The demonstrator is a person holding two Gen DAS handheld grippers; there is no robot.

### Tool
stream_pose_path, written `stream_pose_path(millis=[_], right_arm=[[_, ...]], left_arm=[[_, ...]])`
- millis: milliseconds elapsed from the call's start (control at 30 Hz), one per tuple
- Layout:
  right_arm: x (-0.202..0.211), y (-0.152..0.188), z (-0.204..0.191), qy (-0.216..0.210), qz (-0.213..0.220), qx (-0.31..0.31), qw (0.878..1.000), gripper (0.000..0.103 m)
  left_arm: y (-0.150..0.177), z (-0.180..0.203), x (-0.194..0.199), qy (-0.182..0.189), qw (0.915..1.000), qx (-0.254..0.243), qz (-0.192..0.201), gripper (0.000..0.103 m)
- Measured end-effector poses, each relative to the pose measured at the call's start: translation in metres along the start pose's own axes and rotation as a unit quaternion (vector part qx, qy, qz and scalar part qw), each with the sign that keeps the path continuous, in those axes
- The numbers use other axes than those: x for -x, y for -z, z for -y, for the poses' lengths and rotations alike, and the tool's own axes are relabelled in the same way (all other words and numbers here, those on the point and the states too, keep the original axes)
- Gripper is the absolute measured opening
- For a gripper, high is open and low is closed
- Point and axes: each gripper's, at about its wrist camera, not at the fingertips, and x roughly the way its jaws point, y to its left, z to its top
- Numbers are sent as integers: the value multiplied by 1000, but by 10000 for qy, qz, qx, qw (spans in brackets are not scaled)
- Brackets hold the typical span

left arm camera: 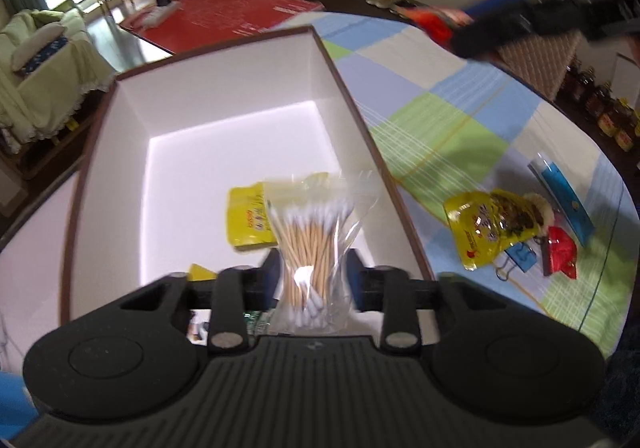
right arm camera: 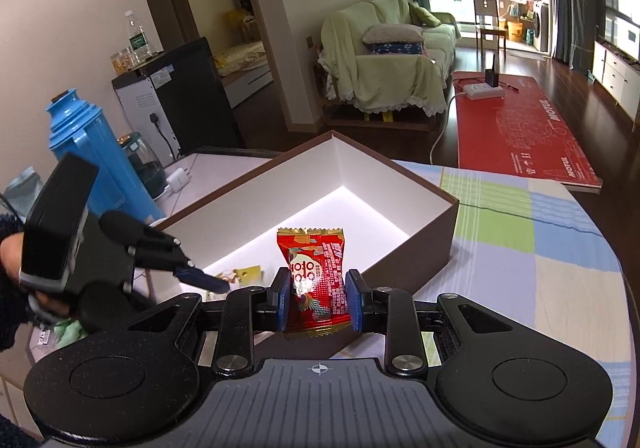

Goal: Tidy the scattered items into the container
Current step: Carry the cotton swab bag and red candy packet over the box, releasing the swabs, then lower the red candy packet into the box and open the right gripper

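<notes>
my left claw (left arm camera: 314, 272) pinches the bag of cotton swabs (left arm camera: 310, 244) above the box (left arm camera: 352, 95), near its right wall; my right claw (right arm camera: 318, 298) clamps a red snack packet (right arm camera: 316, 280) over the near rim. i'd release each well inside, low.

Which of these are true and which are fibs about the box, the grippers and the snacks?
1. The left gripper holds a bag of cotton swabs. True.
2. The right gripper is empty. False: it is shut on a red snack packet.
3. The box is brown outside and white inside. True.
4. The box has nothing in it. False: a yellow packet lies on its floor.
5. A yellow snack bag lies on the checked cloth outside the box. True.
6. The cloth is plain red. False: it has blue, green and white squares.
</notes>
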Motion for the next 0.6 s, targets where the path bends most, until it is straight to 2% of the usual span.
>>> stream_pose_path(millis=[33,133,400,600], right_arm=[[-3,-2,2,-4,-13,11,10000,28],[-10,-8,6,-66,-68,82,9999,28],[-40,-17,-8,-466,-348,552,9968,28],[-73,-13,-36,-902,-939,1297,9830,28]], left_arm=[[1,1,-2,51,10000,-16,-16,54],[5,1,-2,87,9999,-11,-53,60],[14,-18,21,-157,9995,273,37,63],[24,-35,43,-450,9984,353,5,66]])
